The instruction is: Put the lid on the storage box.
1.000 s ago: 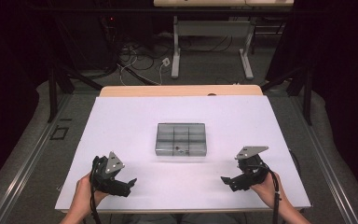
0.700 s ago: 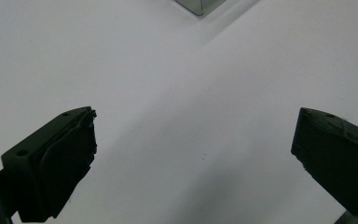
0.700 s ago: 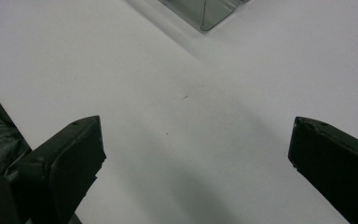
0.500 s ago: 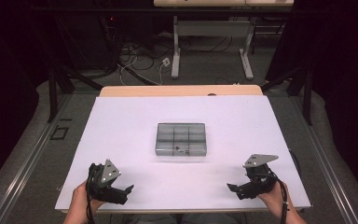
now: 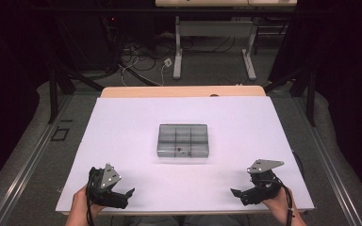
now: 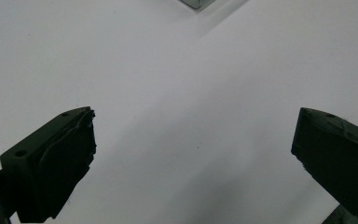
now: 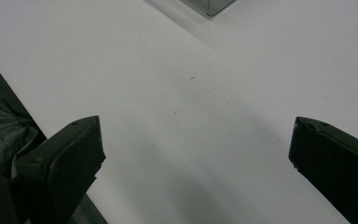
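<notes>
Item: clear plastic compartment box (image 5: 183,140), low and rectangular, divided into a grid of small cells. Location: middle of the white worktop (image 5: 122,136), lying flat, well apart from both tools. One or two small dark pieces sit in a near-row cell; too small to identify. A corner of the box shows at the top edge of the left gripper view (image 6: 196,3) and of the right gripper view (image 7: 209,5).

Item: left hand-held gripper (image 5: 128,194). Location: near left corner of the worktop, held in the person's left hand (image 5: 82,207). Jaws wide apart, nothing between them, pointed toward the centre.

Item: right hand-held gripper (image 5: 236,193). Location: near right corner, held in the right hand (image 5: 283,209). Jaws likewise spread and empty, facing inward.

Handling notes (judgement): the box is probably light, stiff and thin-walled, with smooth sides that could slip under a narrow pinch. It may slide on the smooth worktop if pushed from one side. Best hold is likely across an outer wall or rim edge, one tool at each short end, kept level so the loose contents stay in their cell. Hard squeezing could crack the plastic.
</notes>
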{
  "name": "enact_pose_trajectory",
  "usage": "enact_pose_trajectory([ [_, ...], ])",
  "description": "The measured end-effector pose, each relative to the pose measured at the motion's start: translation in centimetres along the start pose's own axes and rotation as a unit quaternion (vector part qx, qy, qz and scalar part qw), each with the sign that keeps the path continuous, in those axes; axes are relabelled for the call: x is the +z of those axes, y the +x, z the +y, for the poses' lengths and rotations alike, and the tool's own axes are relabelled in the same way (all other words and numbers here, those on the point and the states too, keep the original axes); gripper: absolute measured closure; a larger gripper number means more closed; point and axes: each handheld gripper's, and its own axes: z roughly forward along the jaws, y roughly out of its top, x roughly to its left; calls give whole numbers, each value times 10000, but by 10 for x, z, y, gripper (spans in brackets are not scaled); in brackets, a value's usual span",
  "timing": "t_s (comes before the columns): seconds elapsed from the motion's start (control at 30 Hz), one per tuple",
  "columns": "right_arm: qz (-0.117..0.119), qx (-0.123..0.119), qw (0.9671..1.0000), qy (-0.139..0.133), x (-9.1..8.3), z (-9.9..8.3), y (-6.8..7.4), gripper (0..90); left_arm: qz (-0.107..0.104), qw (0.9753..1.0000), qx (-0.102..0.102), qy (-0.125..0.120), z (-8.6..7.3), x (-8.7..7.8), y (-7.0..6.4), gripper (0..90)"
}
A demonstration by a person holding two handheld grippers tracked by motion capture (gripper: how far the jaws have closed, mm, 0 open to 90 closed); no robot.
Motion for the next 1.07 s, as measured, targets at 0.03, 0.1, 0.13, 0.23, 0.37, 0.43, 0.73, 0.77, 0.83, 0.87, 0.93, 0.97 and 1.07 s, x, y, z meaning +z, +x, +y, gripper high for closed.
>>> enact_pose_trajectory([
  [0.03,2,-2,10000,34,-1,0,0,28,-8,10000,-3,15,0,0,0,0],
  [0.1,-4,-36,10000,-1,0,0,0,28,-11,10000,17,32,0,1,-1,0],
  [0.13,1,2,10000,-27,0,0,1,28,-14,10000,26,15,0,2,-1,0],
  [0.23,-22,-21,10000,50,0,-1,2,28,-31,10000,3,9,0,2,-2,0],
  [0.37,14,-26,10000,86,0,-1,3,28,-31,10000,-4,22,-1,1,-1,0],
  [0.43,-26,-33,10000,38,2,-1,3,28,-18,10000,-2,1,-1,1,0,0],
  [0.73,-22,-58,9999,153,4,-2,4,28,-9,10000,0,17,-1,1,1,0],
  [0.77,-22,-62,9999,153,4,-2,3,28,-13,10000,3,17,-1,1,1,0],
  [0.83,-34,-67,9998,160,4,-2,3,28,-9,10000,-8,13,-1,1,1,0],
  [0.87,-32,-56,9999,157,4,-2,3,28,1,10000,-12,-6,-1,1,1,0],
  [0.93,-25,-61,9998,177,4,-2,2,26,-1,10000,-10,-8,-1,2,1,0],
  [0.97,-34,-75,9999,150,4,-2,2,26,1,10000,-9,-3,-1,1,1,0],
  [1.07,-40,-52,9999,122,4,-2,2,22,12,10000,-11,-11,-1,2,2,0],
])
